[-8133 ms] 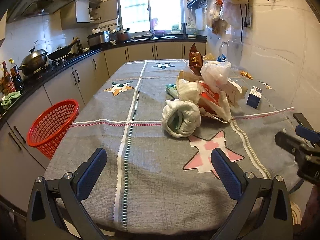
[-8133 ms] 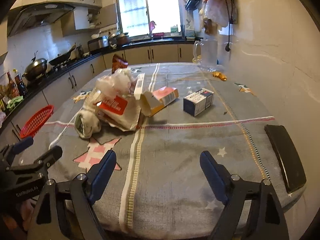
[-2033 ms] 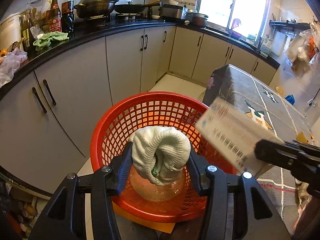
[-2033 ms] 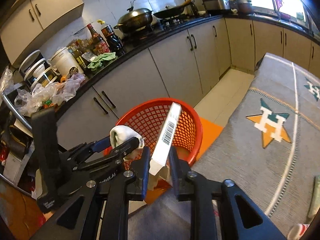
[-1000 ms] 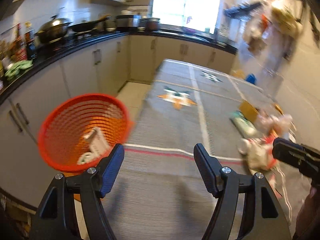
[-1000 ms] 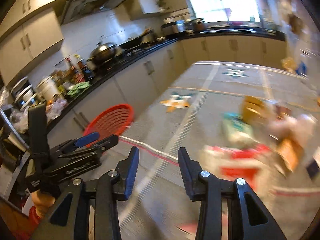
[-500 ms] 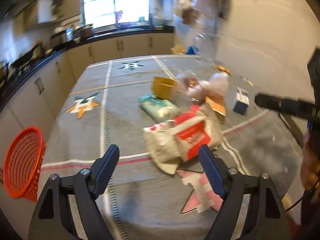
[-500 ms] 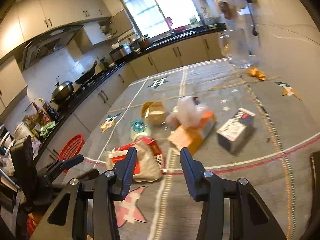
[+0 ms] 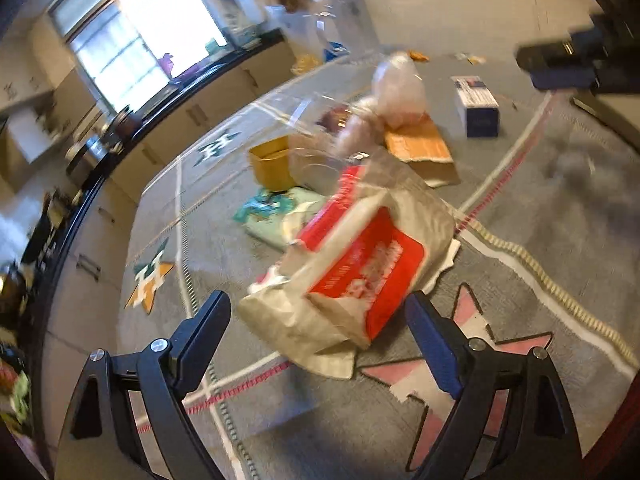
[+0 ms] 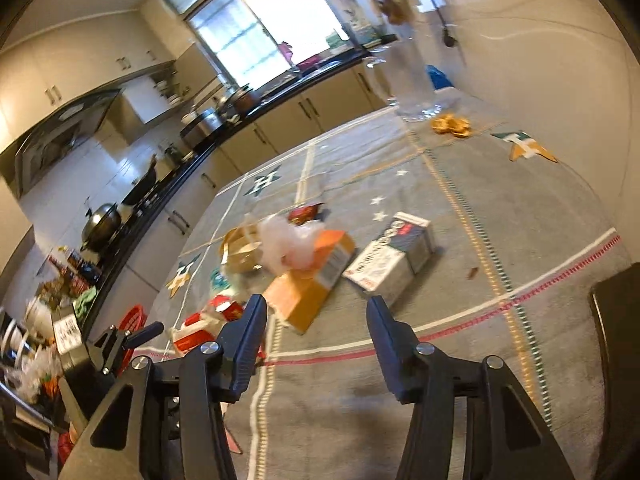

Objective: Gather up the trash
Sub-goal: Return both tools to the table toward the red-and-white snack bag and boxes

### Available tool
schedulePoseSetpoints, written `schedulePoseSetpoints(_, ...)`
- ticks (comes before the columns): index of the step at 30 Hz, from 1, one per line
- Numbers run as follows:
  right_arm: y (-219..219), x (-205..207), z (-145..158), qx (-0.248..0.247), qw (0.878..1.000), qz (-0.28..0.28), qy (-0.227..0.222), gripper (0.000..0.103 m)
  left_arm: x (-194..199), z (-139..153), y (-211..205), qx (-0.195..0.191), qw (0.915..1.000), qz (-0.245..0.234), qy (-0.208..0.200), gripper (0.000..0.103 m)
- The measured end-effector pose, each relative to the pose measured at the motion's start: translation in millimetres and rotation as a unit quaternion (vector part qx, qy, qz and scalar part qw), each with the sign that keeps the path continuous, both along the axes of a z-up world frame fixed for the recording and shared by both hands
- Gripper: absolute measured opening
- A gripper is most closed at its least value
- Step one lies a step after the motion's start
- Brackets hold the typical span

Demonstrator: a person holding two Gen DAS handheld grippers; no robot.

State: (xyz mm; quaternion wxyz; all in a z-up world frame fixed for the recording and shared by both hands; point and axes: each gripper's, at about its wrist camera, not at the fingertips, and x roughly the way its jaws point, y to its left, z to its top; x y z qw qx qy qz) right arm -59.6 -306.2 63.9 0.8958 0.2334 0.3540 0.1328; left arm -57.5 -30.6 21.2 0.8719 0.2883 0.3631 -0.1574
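Over a cluttered kitchen worktop (image 9: 560, 184), the left gripper (image 9: 320, 332) hangs spread and empty, framing a crumpled red-and-white bag (image 9: 360, 268); the right gripper (image 10: 316, 320), also spread and empty, faces an orange carton (image 10: 312, 280) and a white box (image 10: 392, 260). The step looks like reaching for more trash; next, each must descend and pinch. The red basket (image 10: 134, 320) waits beside the worktop.

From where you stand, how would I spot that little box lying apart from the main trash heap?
Start at the grey star-patterned tablecloth and find the trash heap in its middle. Just right of the flattened orange carton lies the small box, touching nothing. It alone is white with a dark blue end.
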Motion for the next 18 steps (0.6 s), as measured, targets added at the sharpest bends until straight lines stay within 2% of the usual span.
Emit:
schedulePoseSetpoints(3, -8.8, 3.8, -3.6, 0.005, 1.0, -0.013, 0.009, 0.057, 2.1, -7.9, -9.3, 0.023, 0.9996, -0.008, -0.014, 0.088)
schedulePoseSetpoints(5, -13.7, 6.5, -6.5, 0.008, 1.0, -0.021, 0.016, 0.058, 2.5, -9.8, -11.1, 0.024, 0.9995, -0.005, -0.019, 0.088)
schedulePoseSetpoints(6, -16.1, 8.1, -8.3, 0.011, 0.999, -0.025, 0.021, 0.058, 3.4, -10.2, -11.3, 0.021, 0.9995, 0.0, -0.022, 0.085)
schedulePoseSetpoints(7, -18.2, 10.1, -9.8, 0.013, 0.999, -0.028, 0.026, 0.058, 3.7, -9.3, -10.2, 0.018, 0.9995, 0.005, -0.025, 0.076)
schedulePoseSetpoints(8, -20.2, 12.7, -11.7, 0.016, 0.999, -0.03, 0.03, 0.059, 3.5, -8.8, -10.0, 0.014, 0.9996, 0.007, -0.025, 0.072)
schedulePoseSetpoints(9, -21.3, 14.7, -12.7, 0.018, 0.999, -0.033, 0.033, 0.059, 2.0, -7.1, -8.9, 0.009, 0.9995, 0.01, -0.029, 0.06)
schedulePoseSetpoints(10, -23.3, 17.0, -13.4, 0.019, 0.998, -0.038, 0.037, 0.06, 0.9, -4.3, -6.5, 0.0, 0.9995, 0.014, -0.028, 0.052)
schedulePoseSetpoints(13, -26.4, 25.3, -14.1, 0.018, 0.998, -0.049, 0.046, 0.064, -2.7, 2.9, 1.6, -0.027, 0.9989, 0.024, -0.029, 0.043)
schedulePoseSetpoints(15, -25.5, 33.0, -13.7, 0.012, 0.997, -0.053, 0.05, 0.068, -4.3, 7.6, 11.0, -0.054, 0.9977, 0.035, -0.022, 0.04)
schedulePoseSetpoints(18, -21.2, 48.0, -16.0, -0.002, 0.996, -0.062, 0.068, 0.071, -7.0, 17.4, 34.3, -0.116, 0.9919, 0.052, -0.005, 0.039)
